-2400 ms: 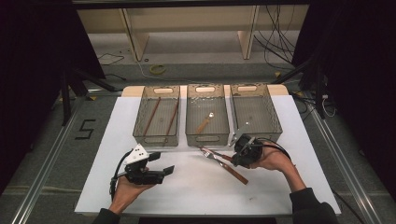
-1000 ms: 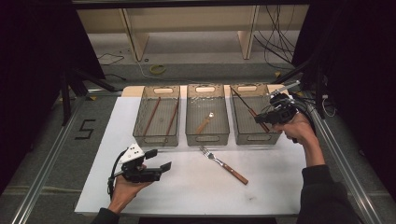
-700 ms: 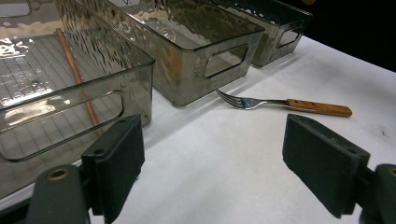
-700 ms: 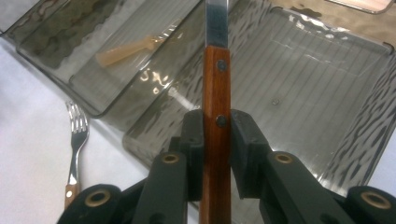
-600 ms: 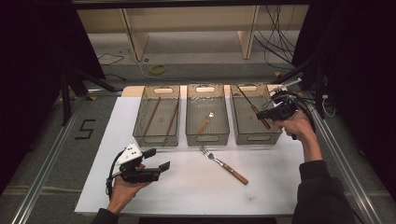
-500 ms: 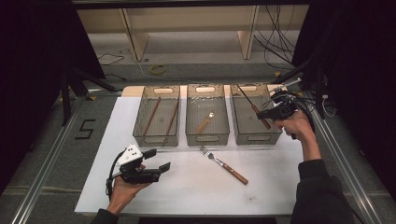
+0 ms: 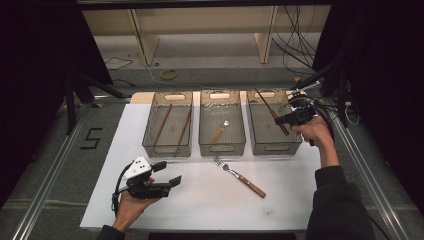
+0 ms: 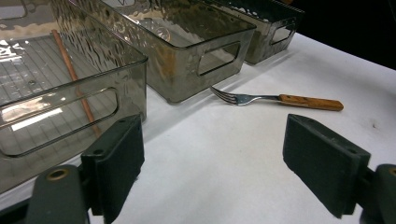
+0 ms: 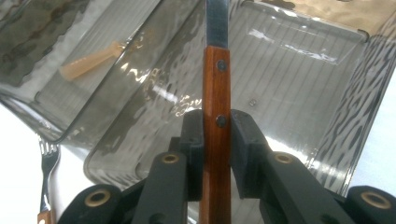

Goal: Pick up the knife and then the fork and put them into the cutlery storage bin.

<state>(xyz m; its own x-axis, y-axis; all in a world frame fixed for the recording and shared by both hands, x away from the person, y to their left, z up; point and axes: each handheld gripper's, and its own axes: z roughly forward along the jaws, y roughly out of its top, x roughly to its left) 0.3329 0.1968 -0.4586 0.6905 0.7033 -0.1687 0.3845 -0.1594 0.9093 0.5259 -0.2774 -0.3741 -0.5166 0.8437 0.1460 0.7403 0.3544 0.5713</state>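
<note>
One sign could be read. In the high view, a big dark number 5 (image 7: 91, 138) was marked on the grey floor (image 7: 60, 165), at the left of the frame, beside the white table (image 7: 200, 200). The clear bins, the fork and the knife had no words or numbers to read.
</note>
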